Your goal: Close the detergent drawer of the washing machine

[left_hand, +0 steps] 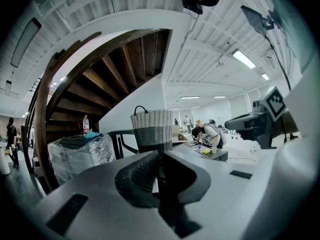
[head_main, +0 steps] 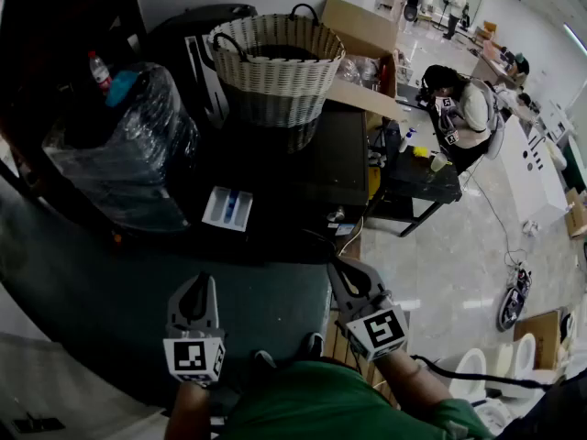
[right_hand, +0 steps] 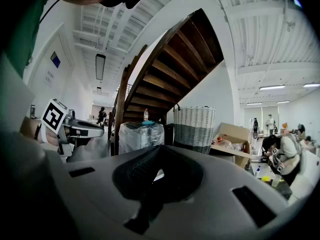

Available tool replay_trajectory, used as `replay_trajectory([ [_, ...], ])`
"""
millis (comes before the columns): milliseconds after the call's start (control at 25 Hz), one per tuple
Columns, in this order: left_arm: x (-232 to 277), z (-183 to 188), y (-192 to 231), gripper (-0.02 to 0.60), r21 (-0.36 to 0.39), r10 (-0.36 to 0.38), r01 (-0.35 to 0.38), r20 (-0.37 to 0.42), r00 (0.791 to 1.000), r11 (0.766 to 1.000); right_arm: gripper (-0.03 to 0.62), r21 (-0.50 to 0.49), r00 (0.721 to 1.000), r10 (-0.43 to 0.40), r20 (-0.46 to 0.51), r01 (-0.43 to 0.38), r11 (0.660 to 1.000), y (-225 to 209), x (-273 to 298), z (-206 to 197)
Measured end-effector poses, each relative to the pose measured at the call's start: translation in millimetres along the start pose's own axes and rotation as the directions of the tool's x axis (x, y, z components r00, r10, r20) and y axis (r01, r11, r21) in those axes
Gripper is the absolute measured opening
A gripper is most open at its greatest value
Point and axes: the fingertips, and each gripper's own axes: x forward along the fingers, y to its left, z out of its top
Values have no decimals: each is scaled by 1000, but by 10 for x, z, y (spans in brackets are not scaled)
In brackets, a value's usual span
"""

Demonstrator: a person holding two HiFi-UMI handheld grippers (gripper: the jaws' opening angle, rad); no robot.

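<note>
The detergent drawer is a white tray with blue compartments. It stands pulled out from the dark front of the washing machine, seen from above in the head view. Both grippers hang low in that view, well short of the drawer and touching nothing. My left gripper is below and slightly left of the drawer, with its jaws together and empty. My right gripper is below and to the right of the drawer. Its jaws also look closed, with nothing between them.
A woven basket stands on the machine top behind the drawer. A plastic-wrapped bundle with a bottle on it sits to the left. At the right are a cardboard box and a dark desk where a person sits.
</note>
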Motion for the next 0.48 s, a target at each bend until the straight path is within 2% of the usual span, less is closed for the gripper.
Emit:
replay_trajectory([
  [480, -44, -42, -21, 43, 4, -9, 9, -11, 1000, 1000, 21, 9, 1000, 10, -10, -10, 1000, 63, -38, -29],
])
